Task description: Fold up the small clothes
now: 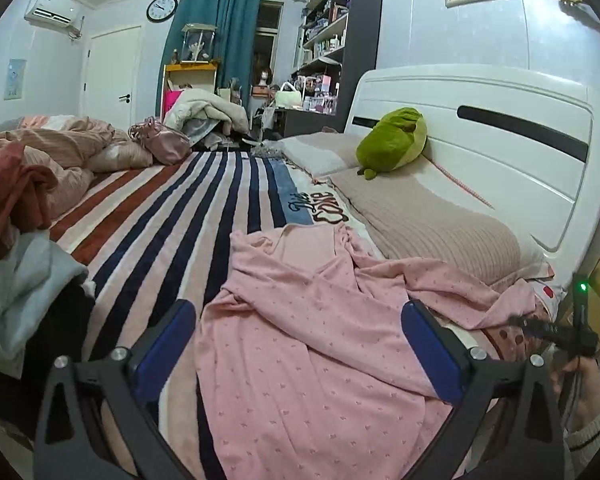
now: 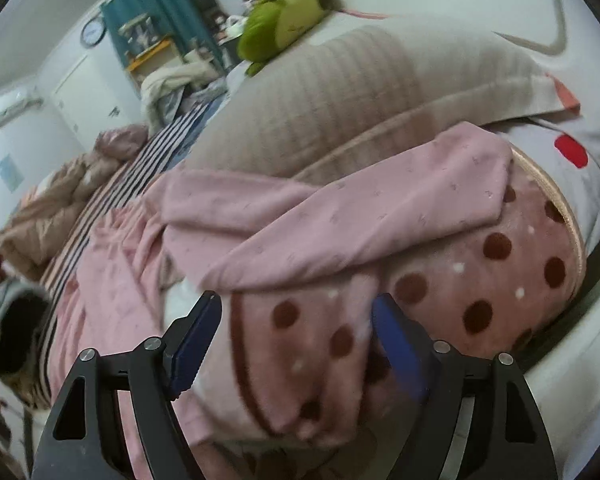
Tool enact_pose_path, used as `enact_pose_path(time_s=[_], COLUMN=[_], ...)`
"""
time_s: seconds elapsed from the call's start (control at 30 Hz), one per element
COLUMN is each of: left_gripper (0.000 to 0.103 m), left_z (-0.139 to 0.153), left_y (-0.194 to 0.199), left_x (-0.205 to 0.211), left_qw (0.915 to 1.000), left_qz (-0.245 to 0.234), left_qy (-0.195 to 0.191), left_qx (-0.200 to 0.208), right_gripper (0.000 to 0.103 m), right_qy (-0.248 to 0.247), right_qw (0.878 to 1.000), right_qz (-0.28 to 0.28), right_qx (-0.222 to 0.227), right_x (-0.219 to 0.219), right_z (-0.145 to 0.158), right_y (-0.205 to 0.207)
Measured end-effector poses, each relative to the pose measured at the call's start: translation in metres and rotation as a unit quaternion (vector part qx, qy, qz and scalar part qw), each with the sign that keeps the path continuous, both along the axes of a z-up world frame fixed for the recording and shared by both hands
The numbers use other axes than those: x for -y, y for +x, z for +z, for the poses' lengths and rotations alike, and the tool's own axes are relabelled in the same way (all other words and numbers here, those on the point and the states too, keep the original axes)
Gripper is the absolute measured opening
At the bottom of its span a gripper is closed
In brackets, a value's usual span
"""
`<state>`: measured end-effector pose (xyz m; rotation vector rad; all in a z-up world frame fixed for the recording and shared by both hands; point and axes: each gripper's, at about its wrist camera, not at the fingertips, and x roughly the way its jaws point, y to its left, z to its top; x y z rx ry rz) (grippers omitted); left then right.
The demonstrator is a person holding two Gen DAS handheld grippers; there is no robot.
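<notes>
Garment: pink garment (image 1: 312,320) with small printed motifs, lying rumpled on the bed's striped blanket (image 1: 168,216), one sleeve (image 2: 340,208) folded across toward the beige pillow (image 1: 432,224).
Left tool (image 1: 300,344): jaws spread wide above the garment, nothing between the pads.
Right tool (image 2: 296,340): jaws apart, empty, over a pink dotted blanket (image 2: 480,280).
Surroundings: green plush toy (image 1: 392,140) against the white headboard (image 1: 500,128); heaped clothes (image 1: 16,240) at left.

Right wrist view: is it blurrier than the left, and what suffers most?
Right wrist view: motion-smeared throughout, the green plush toy and right gripper soft-edged. Left wrist view: sharp, with the pink garment crisp; fisheye bends the headboard.
</notes>
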<state>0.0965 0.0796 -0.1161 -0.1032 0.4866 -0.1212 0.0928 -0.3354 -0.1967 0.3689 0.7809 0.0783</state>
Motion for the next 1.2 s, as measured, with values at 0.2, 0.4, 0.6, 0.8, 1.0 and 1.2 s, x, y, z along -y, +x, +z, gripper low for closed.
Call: enact_pose_path(time_s=[0.2,0.4,0.6,0.8,1.0,1.2], left_gripper=[0.102,0.102,0.102,0.102,0.102,0.102], left_z=[-0.001,-0.008,-0.024,-0.029,-0.032,-0.028], left_y=[-0.002,0.006,0.020,0.022,0.020,0.013], left_x=[-0.001,-0.008,-0.010,-0.010,-0.016,-0.019], left_qw=[0.9997,0.9988,0.9975,0.9975,0.9973,0.9977], left_qz=[-0.014,-0.014,0.006,0.004,0.007,0.000], left_qy=[-0.015,-0.034,-0.031,-0.028,-0.029,-0.035], left_qx=[-0.010,-0.033,-0.063,-0.065,-0.067,-0.059], right_gripper=[0.078,0.079,0.079,0.078,0.005,0.002], right_qy=[0.011,-0.077,-0.066,-0.048,-0.113,-0.071], right_qw=[0.998,0.992,0.995,0.996,0.986,0.991], right_qz=[-0.058,-0.098,-0.069,-0.068,-0.118,-0.112], right_qx=[0.016,0.033,0.042,-0.030,-0.025,0.023], right_x=[0.024,0.035,0.037,0.035,0.031,0.037], right_z=[0.002,0.027,0.030,0.000,-0.001,0.011], right_y=[0.028,0.000,0.013,0.074,0.067,0.013])
